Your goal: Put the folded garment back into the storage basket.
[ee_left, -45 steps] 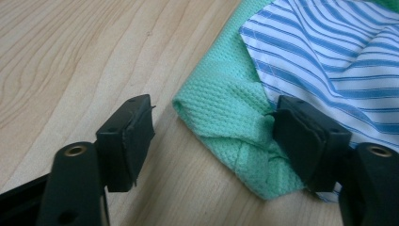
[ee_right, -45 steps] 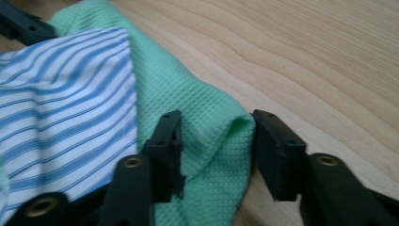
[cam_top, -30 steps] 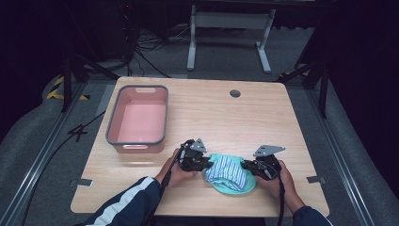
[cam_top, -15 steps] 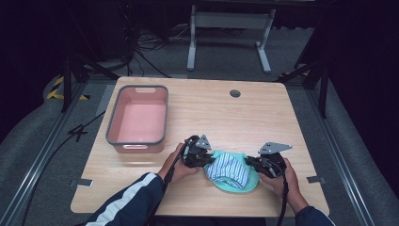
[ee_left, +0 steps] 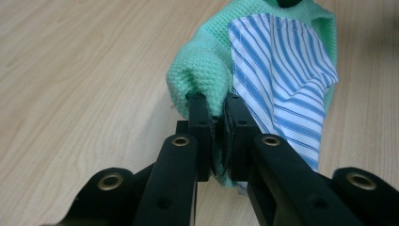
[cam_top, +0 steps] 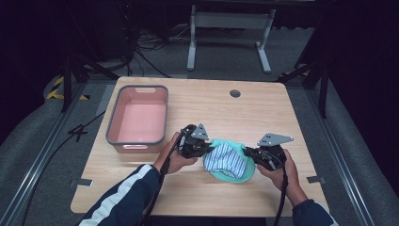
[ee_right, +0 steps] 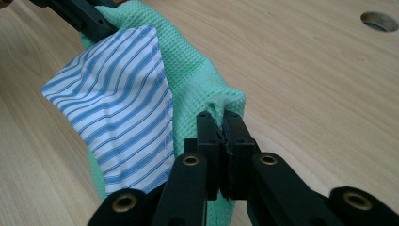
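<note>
Near the table's [cam_top: 197,106] front edge I've got both grippers on the green cloth [cam_top: 226,172], striped cloth [cam_top: 227,158] lying on top. L gripper [cam_top: 205,149] clamped tight on its left end, R gripper [cam_top: 248,153] pinching the right end. Bundle sags betw. them, w/ pink bin [cam_top: 138,120] off to the left.
</note>
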`<state>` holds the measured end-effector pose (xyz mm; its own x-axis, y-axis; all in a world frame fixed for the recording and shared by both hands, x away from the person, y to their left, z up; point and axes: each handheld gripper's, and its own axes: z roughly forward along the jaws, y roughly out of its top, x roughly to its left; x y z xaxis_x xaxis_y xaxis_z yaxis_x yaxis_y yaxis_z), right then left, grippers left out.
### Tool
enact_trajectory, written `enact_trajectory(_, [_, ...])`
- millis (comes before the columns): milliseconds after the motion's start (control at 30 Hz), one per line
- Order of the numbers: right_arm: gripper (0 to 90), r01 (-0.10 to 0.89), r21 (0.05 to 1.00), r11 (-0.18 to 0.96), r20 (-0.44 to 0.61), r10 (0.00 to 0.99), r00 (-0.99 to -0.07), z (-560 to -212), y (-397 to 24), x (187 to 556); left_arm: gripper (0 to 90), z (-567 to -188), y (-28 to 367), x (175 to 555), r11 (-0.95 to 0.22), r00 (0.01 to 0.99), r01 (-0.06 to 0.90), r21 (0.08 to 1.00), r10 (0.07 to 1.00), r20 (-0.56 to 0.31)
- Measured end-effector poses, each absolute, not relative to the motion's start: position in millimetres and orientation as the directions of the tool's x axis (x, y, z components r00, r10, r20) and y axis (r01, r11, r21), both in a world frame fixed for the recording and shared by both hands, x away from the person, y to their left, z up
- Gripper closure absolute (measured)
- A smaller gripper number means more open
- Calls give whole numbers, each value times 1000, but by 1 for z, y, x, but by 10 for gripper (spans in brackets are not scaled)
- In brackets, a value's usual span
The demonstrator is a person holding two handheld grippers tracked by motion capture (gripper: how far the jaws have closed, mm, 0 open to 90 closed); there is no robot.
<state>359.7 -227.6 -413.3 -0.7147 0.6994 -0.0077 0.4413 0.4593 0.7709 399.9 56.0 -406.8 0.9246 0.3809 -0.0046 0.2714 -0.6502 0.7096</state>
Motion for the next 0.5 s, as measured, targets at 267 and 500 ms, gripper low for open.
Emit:
enact_trajectory(267, [875, 416, 788, 453, -6, 681, -732, -396, -216, 372, 838, -390, 72, 401, -646, 914, 265, 716, 405, 27])
enact_trajectory(500, [875, 388, 797, 463, -19, 661, -750, -384, -199, 380, 838, -379, 90, 402, -635, 901, 268, 725, 432, 45])
